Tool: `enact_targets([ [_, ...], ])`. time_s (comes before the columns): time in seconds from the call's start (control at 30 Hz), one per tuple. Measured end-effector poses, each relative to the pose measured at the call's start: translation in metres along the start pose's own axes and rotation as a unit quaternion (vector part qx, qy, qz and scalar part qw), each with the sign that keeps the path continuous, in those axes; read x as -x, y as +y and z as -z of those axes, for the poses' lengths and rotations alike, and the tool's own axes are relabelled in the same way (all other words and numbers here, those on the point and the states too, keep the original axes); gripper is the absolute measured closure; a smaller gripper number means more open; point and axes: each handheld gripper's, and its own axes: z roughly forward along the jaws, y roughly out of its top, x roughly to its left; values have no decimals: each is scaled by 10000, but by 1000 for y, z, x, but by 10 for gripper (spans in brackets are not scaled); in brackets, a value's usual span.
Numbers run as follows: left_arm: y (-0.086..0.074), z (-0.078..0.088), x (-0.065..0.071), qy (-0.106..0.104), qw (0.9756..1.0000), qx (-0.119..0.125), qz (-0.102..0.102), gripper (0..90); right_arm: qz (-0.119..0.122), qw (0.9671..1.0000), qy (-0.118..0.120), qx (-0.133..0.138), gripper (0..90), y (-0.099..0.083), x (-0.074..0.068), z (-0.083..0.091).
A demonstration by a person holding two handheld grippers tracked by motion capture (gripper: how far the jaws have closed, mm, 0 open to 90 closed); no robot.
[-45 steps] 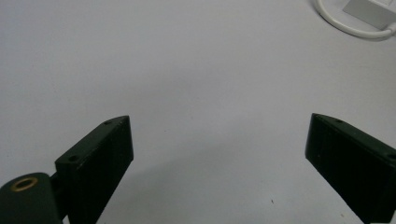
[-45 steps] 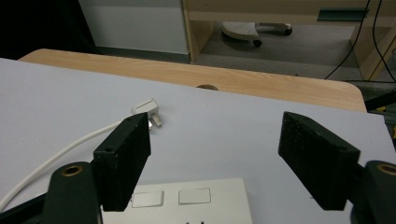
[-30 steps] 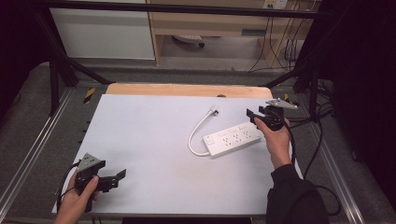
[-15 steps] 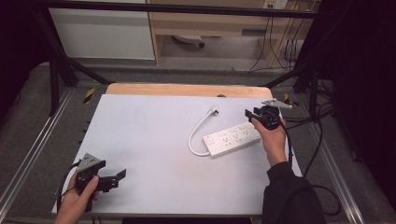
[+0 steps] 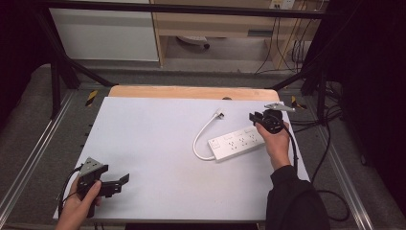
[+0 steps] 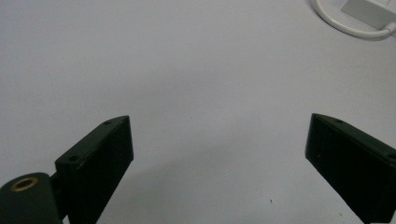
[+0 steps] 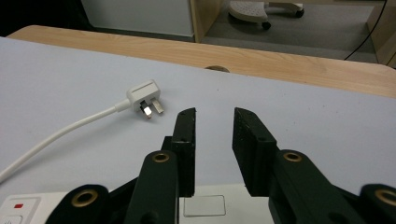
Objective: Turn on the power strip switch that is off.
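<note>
**Right gripper poised over the end of the power strip**

High view puts the white power strip (image 5: 238,143) on the right half of the grey table (image 5: 158,143), its long axis running from near-left to far-right. The right gripper (image 5: 257,120) sits over the strip's far-right end, held in the person's right hand (image 5: 276,141). The strip's cable (image 5: 201,139) leaves the near-left end, loops round to the left and runs away to the plug (image 5: 219,113), which lies on the table just beyond and to the left of the strip.

In the right gripper view the right gripper's jaws stand a narrow gap apart with nothing between them, directly above the strip's white top face (image 7: 205,205). The plug (image 7: 144,99) lies left of and beyond the jaw tips, pins turned toward the camera, well within that hand's reach and not touched.

The left gripper (image 5: 115,183) rests at the near-left corner of the table, well apart from the strip. Its own view shows its jaws spread wide over bare table, with a bend of cable (image 6: 348,25) and a corner of the strip (image 6: 369,11) far off at the top right.

The right hand is by far the nearer one. The coming move likely turns on the plug lying just left and beyond the jaws, across the strip's far end.
</note>
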Motion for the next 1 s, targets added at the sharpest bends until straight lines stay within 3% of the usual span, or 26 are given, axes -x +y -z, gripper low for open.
enact_targets([
  [0.57, 0, 1, -1, 10, 10000, -7, -25, 77, 27, 9998, 101, -163, 791, -7, -4, -11],
  [1.0, 0, 0, -1, 15, 10000, -11, -38, 78, 217, 9993, 107, -295, 821, -15, -8, -16],
])
